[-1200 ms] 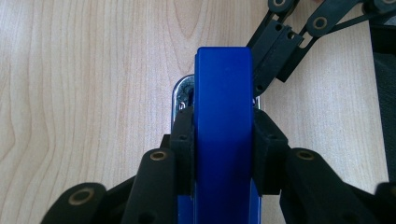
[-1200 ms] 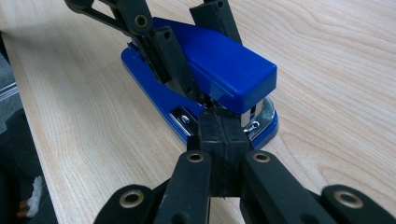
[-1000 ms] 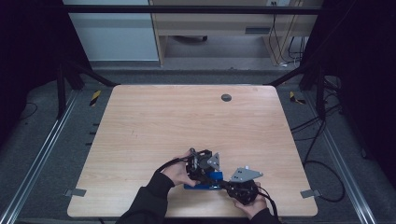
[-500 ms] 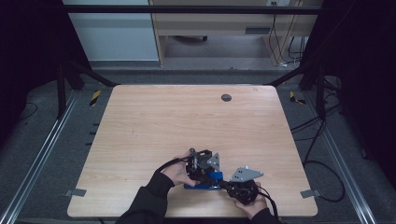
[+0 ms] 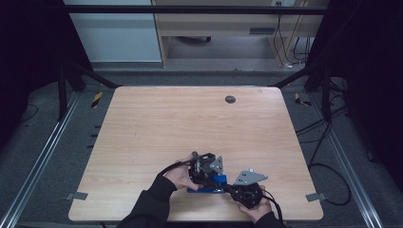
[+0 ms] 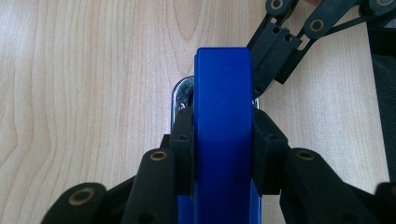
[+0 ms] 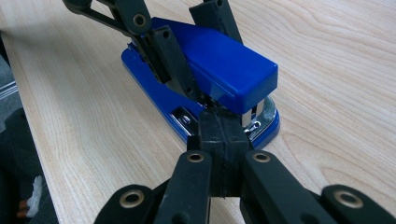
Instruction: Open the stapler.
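Note:
A blue stapler (image 5: 211,183) lies on the wooden table (image 5: 190,118) near its front edge. My left gripper (image 5: 204,176) is shut on the stapler's blue top arm (image 6: 223,107), one black pad (image 6: 183,135) pressed on each side. My right gripper (image 7: 223,122) is shut, jaws together, and its tips sit at the stapler's front mouth, between the top arm (image 7: 224,65) and the chromed base plate (image 7: 267,112). In the high view the right gripper (image 5: 229,188) comes in from the right of the stapler. I see nothing held between its jaws.
A dark round grommet (image 5: 230,99) is set into the far side of the table. The table's front edge (image 5: 190,221) runs just below both hands. Metal rails (image 5: 43,156) flank the table, and cables (image 5: 328,171) lie on the floor to the right.

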{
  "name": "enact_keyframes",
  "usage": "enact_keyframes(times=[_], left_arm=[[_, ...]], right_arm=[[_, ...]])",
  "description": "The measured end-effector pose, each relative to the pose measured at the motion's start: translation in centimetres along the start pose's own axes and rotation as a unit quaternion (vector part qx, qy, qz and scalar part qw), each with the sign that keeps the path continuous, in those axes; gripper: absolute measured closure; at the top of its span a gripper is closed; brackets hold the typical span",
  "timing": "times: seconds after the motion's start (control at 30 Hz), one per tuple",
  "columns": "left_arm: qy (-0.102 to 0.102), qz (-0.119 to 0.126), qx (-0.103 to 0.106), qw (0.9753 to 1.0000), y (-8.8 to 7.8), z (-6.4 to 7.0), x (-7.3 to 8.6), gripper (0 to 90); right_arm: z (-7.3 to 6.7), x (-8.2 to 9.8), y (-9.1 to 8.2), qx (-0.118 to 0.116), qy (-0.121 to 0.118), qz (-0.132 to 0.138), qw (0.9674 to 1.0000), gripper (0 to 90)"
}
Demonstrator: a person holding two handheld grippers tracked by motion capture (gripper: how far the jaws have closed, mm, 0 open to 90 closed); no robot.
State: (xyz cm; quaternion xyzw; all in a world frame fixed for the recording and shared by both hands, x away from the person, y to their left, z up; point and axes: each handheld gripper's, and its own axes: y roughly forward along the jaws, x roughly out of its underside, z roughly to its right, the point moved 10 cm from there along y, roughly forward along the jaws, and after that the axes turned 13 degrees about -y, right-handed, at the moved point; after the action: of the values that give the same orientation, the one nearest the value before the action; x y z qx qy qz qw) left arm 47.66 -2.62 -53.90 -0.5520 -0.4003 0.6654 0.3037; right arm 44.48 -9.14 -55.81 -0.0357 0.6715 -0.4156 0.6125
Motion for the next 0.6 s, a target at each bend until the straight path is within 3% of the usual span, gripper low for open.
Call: enact_keyframes(times=[0.47, 0.5, 0.53, 0.57, 0.6], left_arm=[[-0.001, 0.012, 0.005, 0.9999, -0.2, 0.1, 0.1, 66.4], [-0.003, 0.020, 0.006, 0.9998, -0.5, 0.1, -0.1, 66.4], [-0.013, 0.051, 0.024, 0.9984, -1.6, 0.1, -0.6, 66.4], [-0.020, 0.086, 0.037, 0.9954, -3.1, 0.0, -1.1, 66.4], [-0.020, 0.086, 0.037, 0.9954, -3.1, 0.0, -1.1, 66.4]], right_arm=[[-0.1, 0.0, 0.0, -0.004, 0.006, 0.000, 1.0000, 90.0], [-0.1, 0.0, 0.0, -0.004, 0.005, 0.001, 1.0000, 90.0], [0.0, 0.0, 0.0, -0.003, 0.009, 0.001, 1.0000, 90.0], [0.0, -0.1, 0.0, -0.003, 0.010, 0.003, 0.9999, 90.0], [0.2, -0.1, -0.2, -0.002, 0.013, 0.006, 0.9999, 90.0]])
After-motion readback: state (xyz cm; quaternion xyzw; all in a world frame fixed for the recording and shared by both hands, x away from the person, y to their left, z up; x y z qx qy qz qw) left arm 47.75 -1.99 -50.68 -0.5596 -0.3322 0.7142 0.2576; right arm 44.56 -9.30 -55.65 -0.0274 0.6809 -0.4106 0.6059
